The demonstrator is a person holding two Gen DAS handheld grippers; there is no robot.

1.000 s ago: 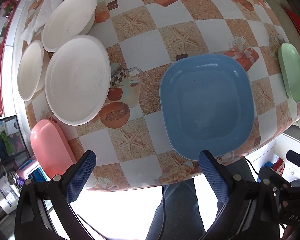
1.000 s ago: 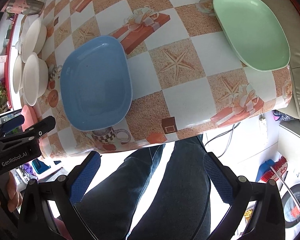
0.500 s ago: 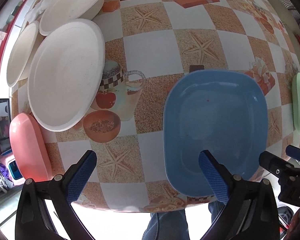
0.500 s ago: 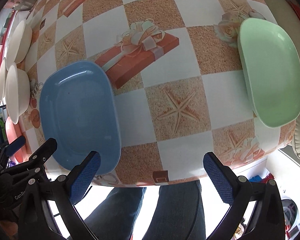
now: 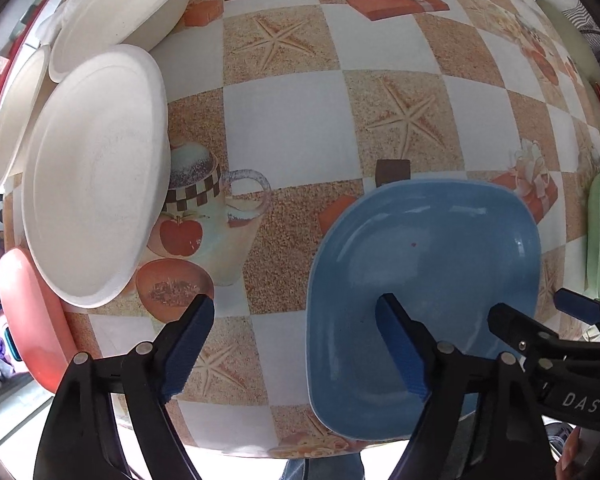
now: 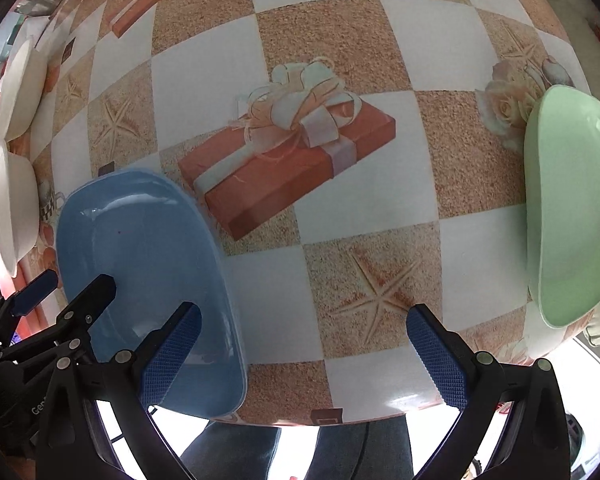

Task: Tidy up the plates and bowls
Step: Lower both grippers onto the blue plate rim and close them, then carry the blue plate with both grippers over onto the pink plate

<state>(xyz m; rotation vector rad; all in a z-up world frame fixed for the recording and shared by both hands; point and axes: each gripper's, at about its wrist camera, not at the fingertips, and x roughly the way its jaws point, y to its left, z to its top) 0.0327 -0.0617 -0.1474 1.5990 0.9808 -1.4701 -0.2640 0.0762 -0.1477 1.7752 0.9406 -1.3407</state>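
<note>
My left gripper (image 5: pixel 296 344), jaws just narrowing but gripping nothing, straddles the near-left rim of the blue plate (image 5: pixel 432 264) at the table's (image 5: pixel 292 128) front edge; next it must clamp that rim, I judge, my right gripper (image 6: pixel 304 356) gaping empty beside

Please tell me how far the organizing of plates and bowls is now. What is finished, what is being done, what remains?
Nothing looks stacked yet. The blue plate, green plate and pink plate lie apart on the table, and the white bowls sit side by side. In hand: the left gripper, its jaws just closing, straddles the blue plate's rim without pressing it. The right gripper is open, empty. All gathering remains.
</note>
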